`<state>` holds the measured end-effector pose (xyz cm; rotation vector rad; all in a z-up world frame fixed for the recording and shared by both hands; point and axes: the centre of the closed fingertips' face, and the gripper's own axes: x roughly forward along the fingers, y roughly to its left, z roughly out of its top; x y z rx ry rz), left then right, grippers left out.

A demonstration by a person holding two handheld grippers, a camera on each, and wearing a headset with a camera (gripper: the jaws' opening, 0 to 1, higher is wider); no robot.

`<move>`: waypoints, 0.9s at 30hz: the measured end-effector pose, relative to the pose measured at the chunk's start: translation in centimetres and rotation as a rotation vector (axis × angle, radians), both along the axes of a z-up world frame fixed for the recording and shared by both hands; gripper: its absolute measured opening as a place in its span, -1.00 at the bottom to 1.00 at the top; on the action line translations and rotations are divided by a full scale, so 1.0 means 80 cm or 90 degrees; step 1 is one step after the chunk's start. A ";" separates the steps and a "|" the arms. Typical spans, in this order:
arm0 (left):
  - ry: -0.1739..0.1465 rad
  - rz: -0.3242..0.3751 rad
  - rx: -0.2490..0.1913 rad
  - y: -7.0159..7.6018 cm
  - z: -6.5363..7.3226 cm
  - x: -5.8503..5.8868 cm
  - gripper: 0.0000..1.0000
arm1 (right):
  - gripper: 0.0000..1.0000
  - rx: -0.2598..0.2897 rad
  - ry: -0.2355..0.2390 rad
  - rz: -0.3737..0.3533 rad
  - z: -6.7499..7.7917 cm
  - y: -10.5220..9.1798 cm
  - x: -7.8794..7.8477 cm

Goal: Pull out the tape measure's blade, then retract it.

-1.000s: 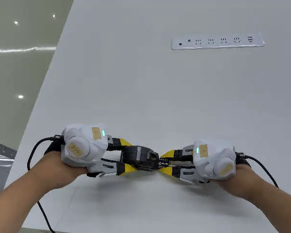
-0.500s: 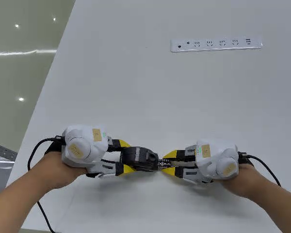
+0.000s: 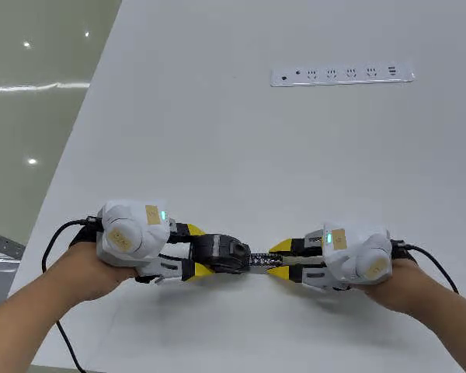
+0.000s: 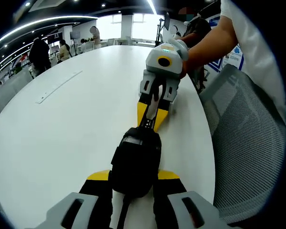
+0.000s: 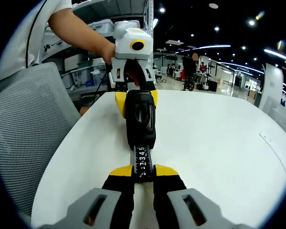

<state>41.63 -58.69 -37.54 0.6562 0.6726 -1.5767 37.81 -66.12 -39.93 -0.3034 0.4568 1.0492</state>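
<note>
barely into the pull. clamps the black plastic tape measure case [image 3: 221, 253], well nearer than the white power strip [image 3: 342, 74], with the left gripper [image 3: 199, 250]; pinches the short numbered blade [image 5: 142, 162] with the right gripper [image 3: 278, 259]. leaves most extension, all retraction.

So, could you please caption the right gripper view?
Right tongs pinch the numbered blade drawn from a black tape measure.

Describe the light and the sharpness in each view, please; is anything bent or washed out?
Head view: even light, soft shadows on the table, small glare spots on the floor. Left gripper view: the fisheye curves the table's edge, and the far windows are washed out. Right gripper view: the blade numbers are sharp and readable; ceiling lights show as bright points.
</note>
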 end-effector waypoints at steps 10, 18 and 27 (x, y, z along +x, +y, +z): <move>-0.003 -0.005 0.005 0.000 0.000 -0.001 -0.41 | -0.75 -0.015 0.002 -0.002 0.003 -0.024 -0.011; -0.001 -0.003 0.005 0.000 0.000 -0.001 -0.41 | -0.75 -0.031 0.006 -0.008 0.004 -0.047 -0.020; 0.001 -0.004 0.005 -0.002 0.000 -0.001 -0.41 | -0.75 -0.049 0.013 -0.020 0.005 -0.078 -0.034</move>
